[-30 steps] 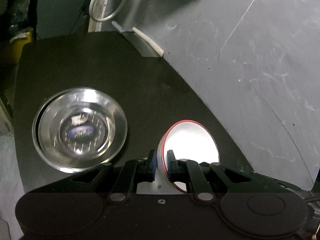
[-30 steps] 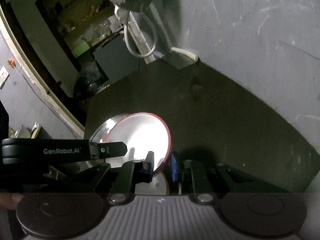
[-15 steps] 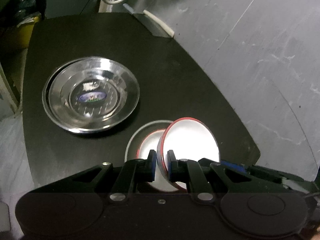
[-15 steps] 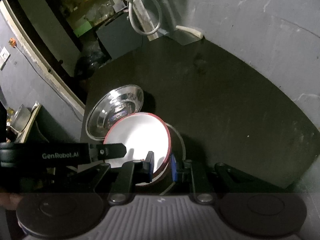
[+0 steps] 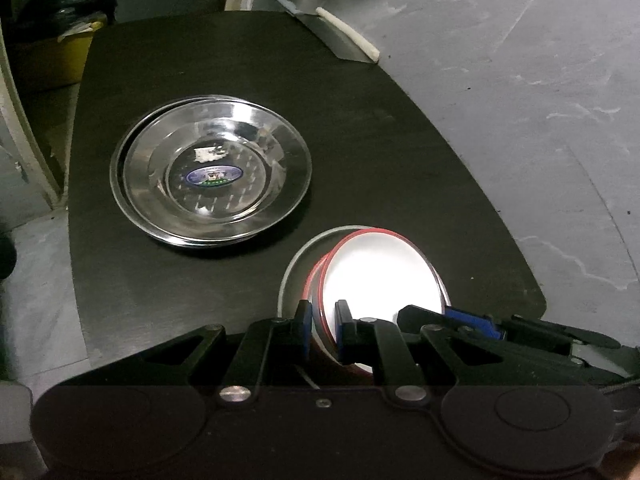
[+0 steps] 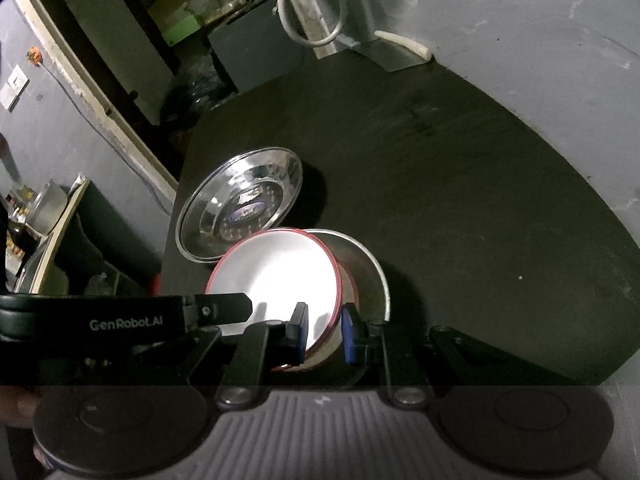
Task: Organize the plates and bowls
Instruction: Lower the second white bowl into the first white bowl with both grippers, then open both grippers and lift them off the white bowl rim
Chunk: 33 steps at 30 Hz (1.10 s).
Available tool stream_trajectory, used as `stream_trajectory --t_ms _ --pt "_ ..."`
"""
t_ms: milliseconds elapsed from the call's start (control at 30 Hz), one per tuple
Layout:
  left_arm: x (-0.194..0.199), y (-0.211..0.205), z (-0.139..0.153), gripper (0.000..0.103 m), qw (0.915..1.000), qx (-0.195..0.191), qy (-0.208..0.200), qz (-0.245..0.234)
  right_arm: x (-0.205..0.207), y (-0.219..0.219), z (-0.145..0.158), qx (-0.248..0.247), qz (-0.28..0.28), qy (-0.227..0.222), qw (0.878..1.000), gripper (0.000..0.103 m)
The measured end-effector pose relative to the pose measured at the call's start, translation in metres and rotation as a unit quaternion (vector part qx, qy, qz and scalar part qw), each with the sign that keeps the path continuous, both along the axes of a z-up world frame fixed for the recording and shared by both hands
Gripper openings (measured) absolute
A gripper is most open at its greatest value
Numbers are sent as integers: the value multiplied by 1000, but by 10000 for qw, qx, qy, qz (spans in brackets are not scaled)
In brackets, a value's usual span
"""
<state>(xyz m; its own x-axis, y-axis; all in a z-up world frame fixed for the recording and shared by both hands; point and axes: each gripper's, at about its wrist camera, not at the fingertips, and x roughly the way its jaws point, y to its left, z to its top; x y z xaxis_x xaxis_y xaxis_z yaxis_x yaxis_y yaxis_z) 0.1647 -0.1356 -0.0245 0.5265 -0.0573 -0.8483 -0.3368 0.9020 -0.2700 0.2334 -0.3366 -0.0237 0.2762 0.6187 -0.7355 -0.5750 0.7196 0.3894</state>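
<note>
The white red-rimmed bowl [image 5: 380, 276] — pinched at its rim by both the left gripper [image 5: 322, 330] and right gripper [image 6: 325, 332] — has been lowered into the grey-rimmed bowl [image 6: 370, 268] on the black tabletop [image 5: 360, 128], beside the stacked steel plates [image 5: 212, 176]; nesting is judged nearly complete — release remains.

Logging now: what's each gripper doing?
Left gripper: shut on the red-rimmed white bowl.
Right gripper: shut on the same bowl's rim.

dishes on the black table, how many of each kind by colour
steel plates: 2, stacked
white red-rimmed bowls: 2, one held by both tools above the other
grey-rimmed dish under them: 1
total: 5
</note>
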Motion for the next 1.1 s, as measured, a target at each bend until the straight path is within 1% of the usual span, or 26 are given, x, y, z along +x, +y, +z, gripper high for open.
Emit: stream_trajectory --t_ms 333,767,867,933,1100 --pt "9 1 -1 12 9999 78 144 33 4 6 2 -131 161 -73 9998 21" --pt "9 4 -3 15 9999 25 141 70 5 6 3 -137 238 -66 9996 21" --pt "8 5 -2 15 9999 32 124 81 4 5 4 -143 255 -101 9995 23" --pt "8 5 -2 16 9999 45 118 92 3 5 5 -199 242 -184 9993 30" --pt "7 5 -1 16 9999 44 110 109 2 5 5 -212 278 -205 9992 30"
